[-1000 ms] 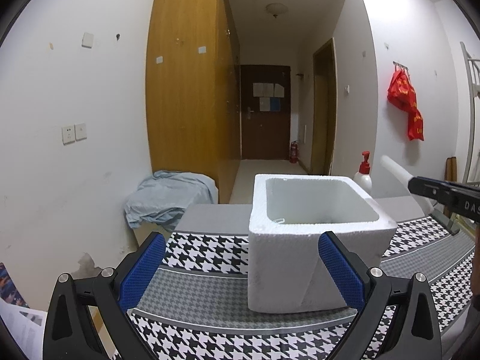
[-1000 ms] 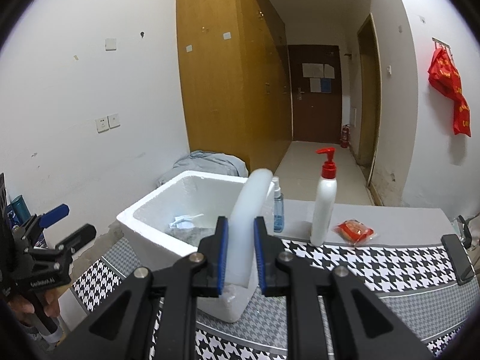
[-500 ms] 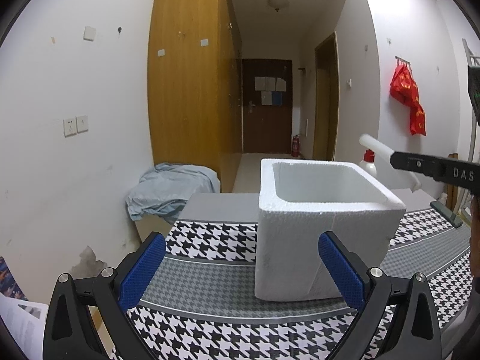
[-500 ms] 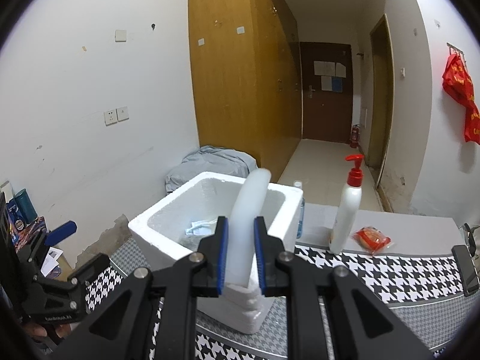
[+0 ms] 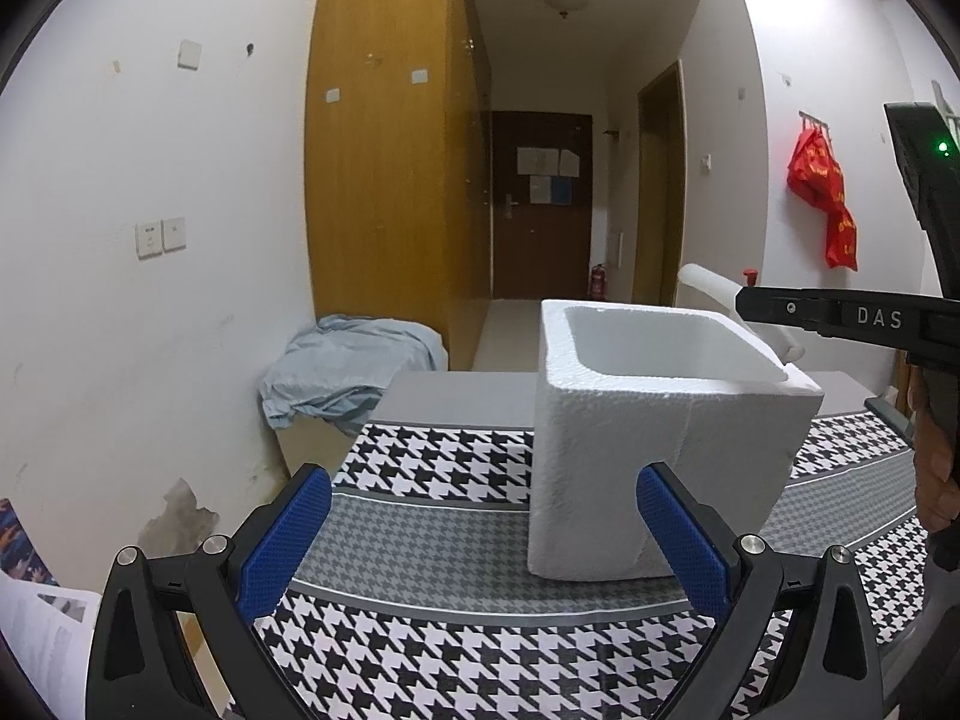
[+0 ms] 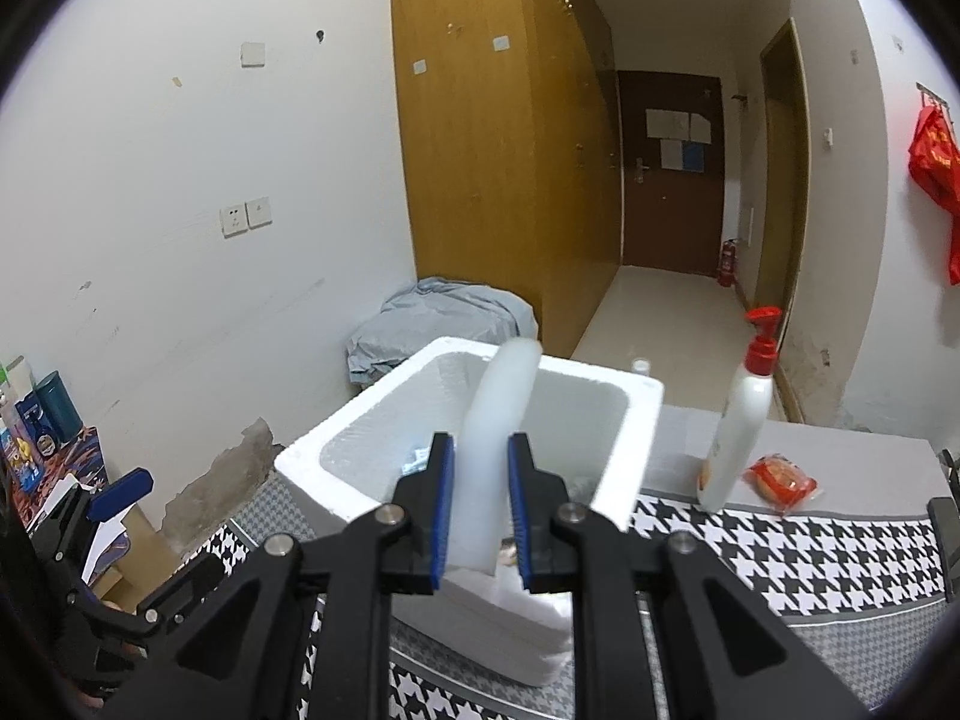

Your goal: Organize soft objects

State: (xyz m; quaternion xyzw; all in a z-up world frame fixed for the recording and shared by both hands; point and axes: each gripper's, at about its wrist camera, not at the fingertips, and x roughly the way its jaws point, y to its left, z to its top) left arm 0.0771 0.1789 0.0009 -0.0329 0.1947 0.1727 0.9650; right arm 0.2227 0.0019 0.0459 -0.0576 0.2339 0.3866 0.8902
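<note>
A white foam box (image 5: pixel 648 444) stands open on the houndstooth table; it also shows in the right wrist view (image 6: pixel 474 438). My right gripper (image 6: pixel 478 501) is shut on a white foam strip (image 6: pixel 498 420) and holds it over the box's near rim, the strip's tip curving above the opening. In the left wrist view the strip (image 5: pixel 711 288) pokes out past the right gripper's black body above the box's far right side. A few small items lie inside the box, too unclear to name. My left gripper (image 5: pixel 480 540) is open and empty, low in front of the box.
A white pump bottle with a red top (image 6: pixel 741 414) and a red packet (image 6: pixel 780 477) stand right of the box. A small spray bottle cap (image 6: pixel 641 367) peeks behind it. A grey cloth heap (image 5: pixel 348 372) lies off the table's far left.
My right gripper has carried the foam strip up and over the box's opening. The left gripper has shifted slightly left and stayed open.
</note>
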